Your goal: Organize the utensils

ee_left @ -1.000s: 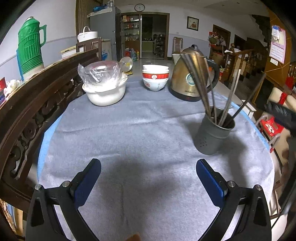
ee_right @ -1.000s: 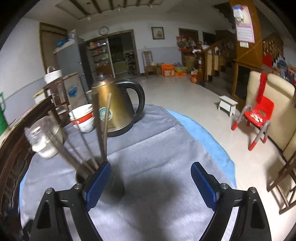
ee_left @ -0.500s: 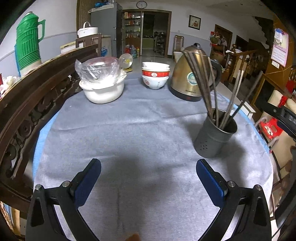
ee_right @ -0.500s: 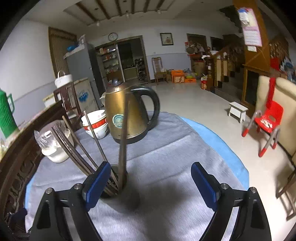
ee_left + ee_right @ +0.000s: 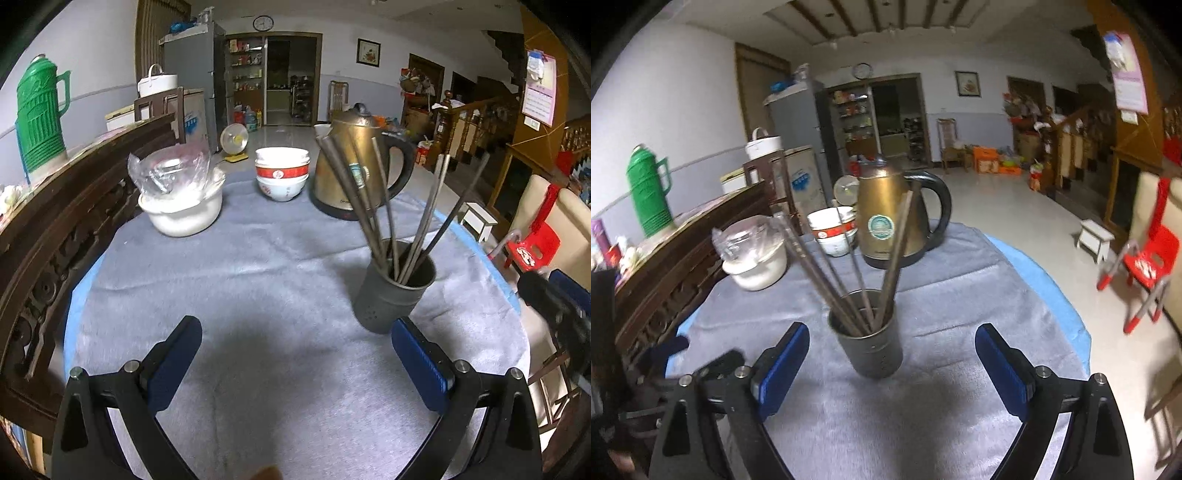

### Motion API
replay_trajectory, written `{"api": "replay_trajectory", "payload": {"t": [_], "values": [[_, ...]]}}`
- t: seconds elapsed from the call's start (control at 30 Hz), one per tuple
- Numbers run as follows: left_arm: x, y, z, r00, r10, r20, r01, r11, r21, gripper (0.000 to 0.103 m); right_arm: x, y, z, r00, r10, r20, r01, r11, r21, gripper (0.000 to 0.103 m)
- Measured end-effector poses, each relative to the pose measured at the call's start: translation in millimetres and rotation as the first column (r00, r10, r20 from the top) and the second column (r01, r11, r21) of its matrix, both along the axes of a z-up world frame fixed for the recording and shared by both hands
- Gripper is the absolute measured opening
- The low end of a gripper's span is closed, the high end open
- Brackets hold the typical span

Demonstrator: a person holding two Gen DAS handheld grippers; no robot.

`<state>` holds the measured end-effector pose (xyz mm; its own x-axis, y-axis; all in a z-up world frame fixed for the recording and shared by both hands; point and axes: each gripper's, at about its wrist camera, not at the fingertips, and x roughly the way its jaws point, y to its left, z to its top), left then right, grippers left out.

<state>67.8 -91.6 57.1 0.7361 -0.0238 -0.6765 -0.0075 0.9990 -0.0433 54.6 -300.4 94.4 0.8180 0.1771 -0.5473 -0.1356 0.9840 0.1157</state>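
Observation:
A dark metal utensil cup (image 5: pixel 393 291) stands upright on the grey tablecloth (image 5: pixel 258 280), holding several chopsticks (image 5: pixel 384 199) that lean out of it. In the right wrist view the cup (image 5: pixel 870 347) stands between and just beyond the fingers, with the chopsticks (image 5: pixel 827 273) fanning up. My left gripper (image 5: pixel 295 365) is open and empty over bare cloth, the cup just beyond its right finger. My right gripper (image 5: pixel 892 365) is open and empty, facing the cup. The right gripper also shows at the right edge of the left wrist view (image 5: pixel 554 302).
A brass electric kettle (image 5: pixel 354 170), stacked red-and-white bowls (image 5: pixel 282 173) and a white bowl with a plastic bag (image 5: pixel 181 199) stand at the table's far side. A carved wooden rail (image 5: pixel 55 229) runs along the left. A red child's chair (image 5: pixel 1145 262) stands on the floor at right.
My right gripper has swung left, bringing the cup from under its left finger to between the fingers. The left gripper has drawn back slightly. Both stay open.

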Motion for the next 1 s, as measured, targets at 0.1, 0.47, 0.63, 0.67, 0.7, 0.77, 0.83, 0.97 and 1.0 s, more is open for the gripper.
{"api": "replay_trajectory", "payload": {"t": [0.1,0.47,0.63,0.67,0.7,0.77,0.83,0.97,1.0], "values": [[0,-7,4,1.0,-0.014,0.008,0.014,1.0,0.0,0.102,-4,4,1,1.0,0.001,0.01,-0.001,1.0,-0.016,0.093],[6,-17,17,0.999,-0.029,0.03,0.029,1.0,-0.002,0.102,-7,1,2,1.0,-0.013,0.02,0.013,1.0,-0.019,0.093],[5,-20,21,0.999,-0.035,0.039,0.035,0.999,-0.002,0.102,-9,-1,4,0.999,-0.015,0.033,0.015,1.0,-0.026,0.093],[5,-21,21,0.998,-0.036,0.041,0.036,0.999,0.001,0.102,-10,-1,4,0.999,-0.016,0.034,0.017,0.999,-0.028,0.093],[5,-21,22,0.998,-0.037,0.043,0.037,0.999,0.003,0.102,-10,-2,4,0.999,-0.019,0.036,0.02,0.999,-0.033,0.093],[4,-22,23,0.998,-0.038,0.047,0.038,0.999,0.005,0.102,-11,-2,5,0.999,-0.023,0.042,0.024,0.999,-0.036,0.093],[2,-21,25,0.998,-0.036,0.051,0.036,0.999,0.002,0.102,-13,-4,7,0.998,-0.031,0.051,0.033,0.999,-0.038,0.093],[2,-19,28,0.998,-0.031,0.06,0.032,0.999,-0.006,0.102,-16,-4,11,0.997,-0.034,0.064,0.037,0.998,-0.041,0.093],[1,-19,28,0.998,-0.031,0.061,0.032,0.999,-0.006,0.102,-16,-3,11,0.997,-0.034,0.068,0.037,0.998,-0.043,0.093]]}}
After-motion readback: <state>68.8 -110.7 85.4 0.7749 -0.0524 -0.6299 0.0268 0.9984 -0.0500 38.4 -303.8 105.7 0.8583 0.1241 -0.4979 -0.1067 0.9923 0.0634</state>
